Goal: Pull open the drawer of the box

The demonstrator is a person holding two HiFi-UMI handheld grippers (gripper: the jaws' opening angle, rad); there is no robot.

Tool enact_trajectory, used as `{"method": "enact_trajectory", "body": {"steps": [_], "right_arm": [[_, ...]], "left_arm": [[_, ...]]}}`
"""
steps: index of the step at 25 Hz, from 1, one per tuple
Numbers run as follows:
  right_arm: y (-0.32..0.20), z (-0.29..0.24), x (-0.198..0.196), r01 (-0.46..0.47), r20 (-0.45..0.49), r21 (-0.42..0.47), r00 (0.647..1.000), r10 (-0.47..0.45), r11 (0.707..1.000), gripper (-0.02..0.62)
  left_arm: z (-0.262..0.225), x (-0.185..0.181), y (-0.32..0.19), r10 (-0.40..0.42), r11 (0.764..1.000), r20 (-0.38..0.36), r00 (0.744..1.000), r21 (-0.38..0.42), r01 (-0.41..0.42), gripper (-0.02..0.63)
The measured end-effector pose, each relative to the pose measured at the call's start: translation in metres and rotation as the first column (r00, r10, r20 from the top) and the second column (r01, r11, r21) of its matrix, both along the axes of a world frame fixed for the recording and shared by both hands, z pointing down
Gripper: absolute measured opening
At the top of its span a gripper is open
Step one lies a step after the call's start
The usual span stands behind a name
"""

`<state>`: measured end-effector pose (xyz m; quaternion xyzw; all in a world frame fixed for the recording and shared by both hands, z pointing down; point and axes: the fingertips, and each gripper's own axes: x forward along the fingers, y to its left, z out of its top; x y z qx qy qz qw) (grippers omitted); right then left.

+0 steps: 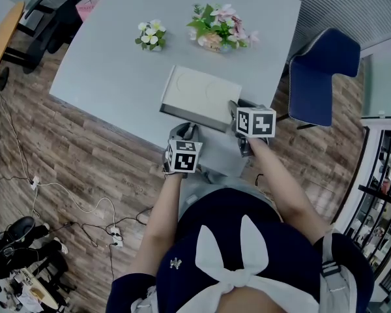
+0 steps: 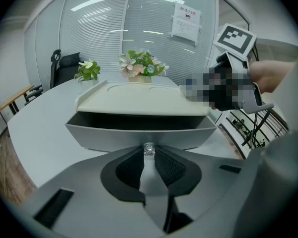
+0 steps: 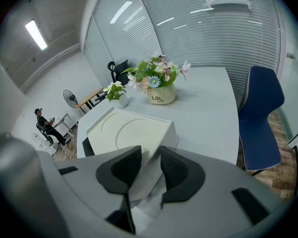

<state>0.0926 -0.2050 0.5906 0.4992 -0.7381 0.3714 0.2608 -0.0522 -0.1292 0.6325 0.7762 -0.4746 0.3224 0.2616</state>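
A white box (image 1: 200,91) lies on the grey table (image 1: 111,64) near its front edge. Its grey drawer (image 2: 139,134) stands pulled out a little, with a dark gap under the lid (image 2: 139,98). My left gripper (image 2: 148,155) is shut on the small clear knob (image 2: 148,148) in the middle of the drawer front; in the head view this gripper (image 1: 186,133) is at the box's near side. My right gripper (image 3: 150,157) has its pads closed on the box's near right corner (image 3: 159,133), and in the head view it (image 1: 239,109) sits at that corner.
A pot of pink and white flowers (image 1: 216,29) and a small white-flowered plant (image 1: 151,36) stand behind the box. A blue chair (image 1: 322,77) is at the table's right. The table's front edge runs just under the drawer. Cables lie on the wooden floor (image 1: 85,175).
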Motion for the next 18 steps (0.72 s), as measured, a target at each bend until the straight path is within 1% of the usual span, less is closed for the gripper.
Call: {"method": "enact_trajectory", "body": {"steps": [18], "right_arm": [[-0.0002,0.0006,0.0008,-0.007,-0.001,0.007,1.0,0.007,1.0,0.127]], "left_arm": [[0.0009,-0.0015,0.0098,-0.006,1.0,0.0,1.0,-0.005,0.006,0.08]]}}
